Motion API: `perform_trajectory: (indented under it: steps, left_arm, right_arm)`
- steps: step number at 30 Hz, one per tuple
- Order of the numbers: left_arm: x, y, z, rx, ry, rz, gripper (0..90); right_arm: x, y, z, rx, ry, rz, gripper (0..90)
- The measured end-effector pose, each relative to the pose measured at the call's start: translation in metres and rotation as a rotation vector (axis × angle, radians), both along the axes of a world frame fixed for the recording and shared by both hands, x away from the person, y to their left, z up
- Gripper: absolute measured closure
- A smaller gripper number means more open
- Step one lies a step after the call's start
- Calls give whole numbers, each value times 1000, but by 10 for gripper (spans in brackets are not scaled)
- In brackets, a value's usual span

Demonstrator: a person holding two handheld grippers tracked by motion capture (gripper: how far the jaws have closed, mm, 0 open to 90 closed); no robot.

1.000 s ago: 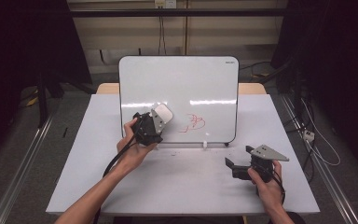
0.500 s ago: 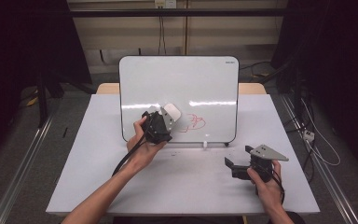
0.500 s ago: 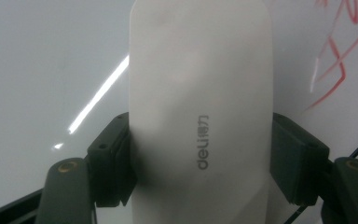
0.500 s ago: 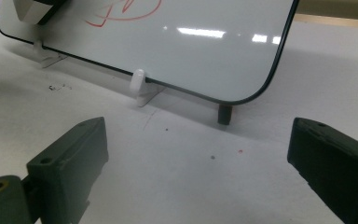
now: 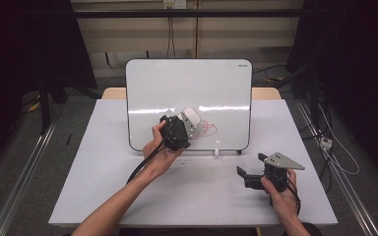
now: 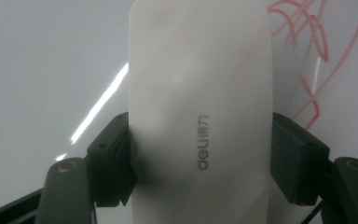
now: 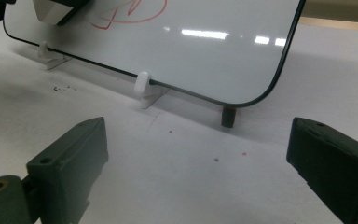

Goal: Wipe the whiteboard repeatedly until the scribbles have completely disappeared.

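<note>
A: Left gripper view: left gripper (image 6: pixel 200 163) jaws clamped on both sides of white eraser (image 6: pixel 200 93), "deli" printed on its back, plus two characters too small to read.

B: Where's the eraser?

A: Between the jaws, against the whiteboard (image 6: pixel 42 70), red scribble (image 6: pixel 326 51) just right of it.

B: High view?

A: Small dark label in whiteboard (image 5: pixel 187 83) top corner, unreadable. Right gripper (image 5: pixel 256 167) low on table (image 5: pixel 202 196), well apart, jaws wide apart, holding nothing.
</note>
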State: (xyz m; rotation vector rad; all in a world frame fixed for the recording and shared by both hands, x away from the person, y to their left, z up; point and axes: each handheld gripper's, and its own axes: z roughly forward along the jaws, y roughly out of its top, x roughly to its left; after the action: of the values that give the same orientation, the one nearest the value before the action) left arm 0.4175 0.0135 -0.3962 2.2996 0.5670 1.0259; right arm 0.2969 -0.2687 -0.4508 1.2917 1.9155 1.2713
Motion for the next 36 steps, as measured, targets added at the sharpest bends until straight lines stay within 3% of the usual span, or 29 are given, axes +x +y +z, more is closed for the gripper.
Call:
perform_trajectory:
  steps: [8,15,19,23,32,35,36]
  left_arm:
    - [-9,-14,-9,26,-16,-26,310]
    - [-16,-26,-16,76,-25,-59,310]
    - [-15,-22,-17,61,-20,-102,310]
    - [-12,-22,-12,60,5,-107,311]
    - [7,-21,10,14,15,-66,311]
    - [14,-18,18,-36,44,-57,311]
    - [14,-19,19,-24,36,-52,311]
  right_arm:
    - [0,0,0,-5,0,5,53]
    - [0,0,0,-6,-1,6,53]
    - [0,0,0,-6,-1,6,53]
    - [0,-1,0,-6,-1,8,52]
    - [-1,-1,0,-4,2,7,52]
    - [-1,-2,0,-1,1,7,52]
    - [-1,-2,0,0,3,6,52]
